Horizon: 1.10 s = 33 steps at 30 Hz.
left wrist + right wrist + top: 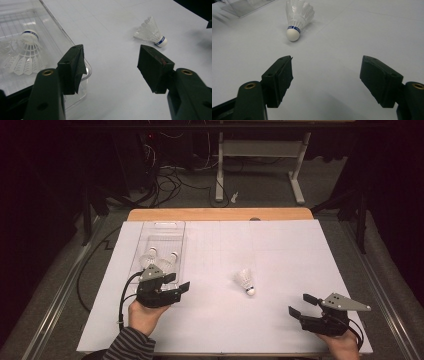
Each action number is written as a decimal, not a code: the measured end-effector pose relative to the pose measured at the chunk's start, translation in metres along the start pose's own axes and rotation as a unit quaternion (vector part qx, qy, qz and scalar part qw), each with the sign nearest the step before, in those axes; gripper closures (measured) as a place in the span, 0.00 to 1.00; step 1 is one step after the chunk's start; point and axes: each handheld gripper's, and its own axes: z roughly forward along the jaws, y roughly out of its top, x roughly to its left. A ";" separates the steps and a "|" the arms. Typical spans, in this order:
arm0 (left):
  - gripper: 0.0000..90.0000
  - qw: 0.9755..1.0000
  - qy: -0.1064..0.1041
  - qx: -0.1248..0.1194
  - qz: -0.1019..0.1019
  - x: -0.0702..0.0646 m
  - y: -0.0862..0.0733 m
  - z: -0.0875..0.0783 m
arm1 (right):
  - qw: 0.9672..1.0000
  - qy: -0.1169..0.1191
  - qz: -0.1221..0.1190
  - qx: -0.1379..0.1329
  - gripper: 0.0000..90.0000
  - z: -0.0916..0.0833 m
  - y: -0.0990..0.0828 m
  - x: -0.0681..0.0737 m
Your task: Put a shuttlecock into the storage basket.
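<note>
A white shuttlecock (245,281) with a blue band lies on its side on the white table sheet, cork toward the front; it lies ahead in the left gripper view (151,32) and the right gripper view (297,15). Two more shuttlecocks (159,259) rest in a clear plastic tray (165,227) at the left; one (24,53) is seen through the tray wall. My left gripper (180,283) is open beside the tray's near end, nothing between its jaws. My right gripper (301,304) is open near the front right, apart from the loose shuttlecock.
The white sheet (280,245) covers a wooden table whose far edge (220,214) shows. Beyond it are a white desk frame (260,155) and cables on the floor. The clear tray's rim (86,66) sits close under my left gripper's left jaw.
</note>
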 end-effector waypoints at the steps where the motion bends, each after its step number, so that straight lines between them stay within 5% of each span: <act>1: 0.44 1.000 0.000 0.000 0.000 0.000 0.000 0.000 | 1.000 0.000 0.000 0.000 0.30 0.000 0.000 0.000; 33: 0.44 1.000 -0.027 0.003 0.014 -0.014 0.018 0.019 | 1.000 0.000 0.001 -0.002 0.30 0.000 0.000 0.000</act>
